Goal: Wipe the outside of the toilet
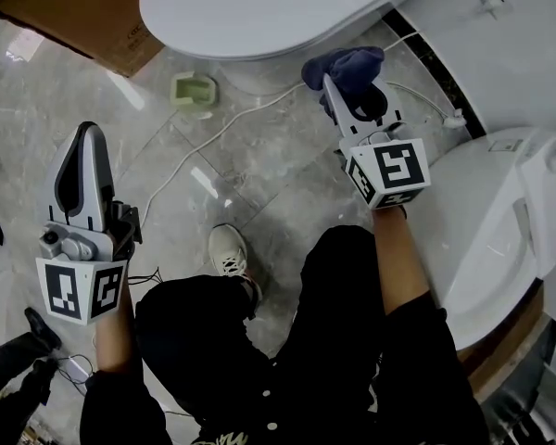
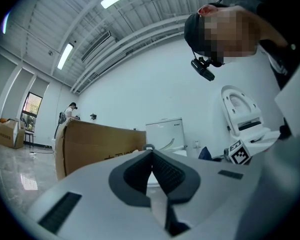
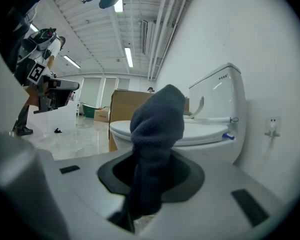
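A white toilet (image 1: pixel 250 12) with its lid down fills the top of the head view; in the right gripper view the toilet (image 3: pixel 200 129) stands just ahead with its tank behind. My right gripper (image 1: pixel 338 82) is shut on a dark blue cloth (image 1: pixel 347 68), held close below the bowl's right side; the cloth (image 3: pixel 155 134) sticks up between the jaws. My left gripper (image 1: pixel 79 170) hangs over the floor at the left, shut and empty, far from the toilet (image 2: pixel 165 134).
A cardboard box (image 1: pixel 83 12) lies left of the toilet. A green holder (image 1: pixel 195 91) and a white cable (image 1: pixel 213 137) lie on the marble floor. Another white toilet part (image 1: pixel 500 239) stands at the right. My legs and a shoe (image 1: pixel 230 253) are below.
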`<action>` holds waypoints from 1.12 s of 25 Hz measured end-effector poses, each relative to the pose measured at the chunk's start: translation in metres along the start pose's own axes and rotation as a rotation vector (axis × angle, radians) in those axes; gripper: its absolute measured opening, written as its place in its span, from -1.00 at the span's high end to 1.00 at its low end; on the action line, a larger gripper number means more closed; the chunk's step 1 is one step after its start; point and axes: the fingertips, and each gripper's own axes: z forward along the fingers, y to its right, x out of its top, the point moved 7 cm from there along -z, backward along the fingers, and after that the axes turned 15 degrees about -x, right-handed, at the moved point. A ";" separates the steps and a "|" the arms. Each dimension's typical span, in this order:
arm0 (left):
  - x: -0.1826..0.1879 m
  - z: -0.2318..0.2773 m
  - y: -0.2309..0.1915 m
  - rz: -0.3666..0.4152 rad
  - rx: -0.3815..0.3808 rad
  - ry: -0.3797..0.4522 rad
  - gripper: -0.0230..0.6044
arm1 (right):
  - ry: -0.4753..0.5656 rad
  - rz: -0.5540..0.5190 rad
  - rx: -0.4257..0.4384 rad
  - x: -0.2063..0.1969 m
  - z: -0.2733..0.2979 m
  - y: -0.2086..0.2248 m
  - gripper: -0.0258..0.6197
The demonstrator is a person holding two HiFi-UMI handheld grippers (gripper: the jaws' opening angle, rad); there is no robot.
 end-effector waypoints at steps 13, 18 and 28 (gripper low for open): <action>-0.061 0.025 0.014 -0.012 0.021 0.000 0.90 | 0.035 -0.016 0.032 -0.015 0.042 -0.013 0.58; -0.070 0.030 0.020 -0.035 0.009 0.016 0.89 | 0.077 -0.028 0.025 -0.018 0.048 -0.016 0.58; -0.084 0.029 0.022 -0.100 0.004 0.041 0.89 | 0.074 -0.009 0.011 -0.043 0.059 -0.014 0.58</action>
